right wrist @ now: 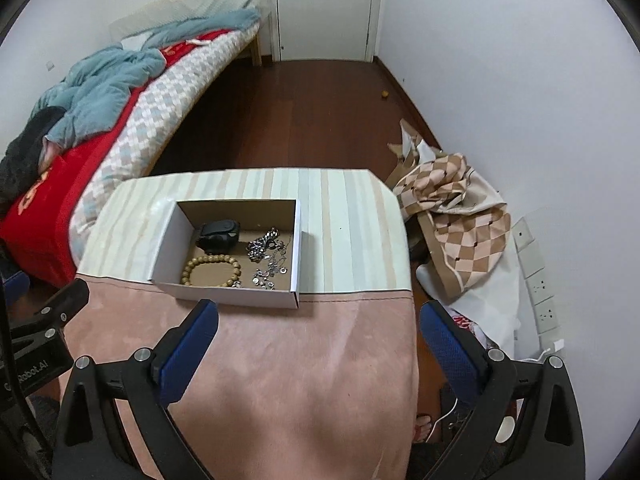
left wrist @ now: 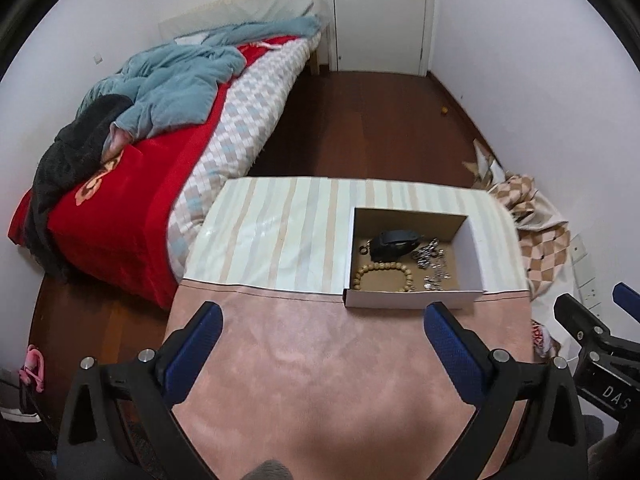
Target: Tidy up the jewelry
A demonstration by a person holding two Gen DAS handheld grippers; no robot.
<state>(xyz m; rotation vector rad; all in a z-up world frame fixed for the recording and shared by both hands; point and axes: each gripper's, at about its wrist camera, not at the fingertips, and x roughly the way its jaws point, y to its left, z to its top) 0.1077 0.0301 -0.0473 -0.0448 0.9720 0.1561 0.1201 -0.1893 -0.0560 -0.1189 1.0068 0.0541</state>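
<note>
Both grippers wide apart, nothing held. Left gripper (left wrist: 322, 322) hangs over the pink cloth (left wrist: 312, 360) at the near end of the table; right gripper (right wrist: 320, 320) sits beside it, its right finger out past the table's right edge.

All the jewelry is in the open cardboard box (right wrist: 236, 298) on the striped cover (right wrist: 344, 232), right half of the table, box's near wall overlapping the seam with the pink cloth. Inside: wooden bead bracelet (right wrist: 212, 270) near-left, silver chains (right wrist: 269, 258) in a loose heap on the right, dark pouch-like item (right wrist: 218, 234) far-left; can't tell what that one is.

Judgement: looks like the start, nothing is laid out on the table yet. Bracelet is the easy first pick.

- come in from above so the fingers clear the box walls
- pinch one arc of the bead ring, not across the whole loop
- brace the box with the left gripper; it's light and will likely slide
- chains look tangled, so lift slowly and expect several to come up together
</note>
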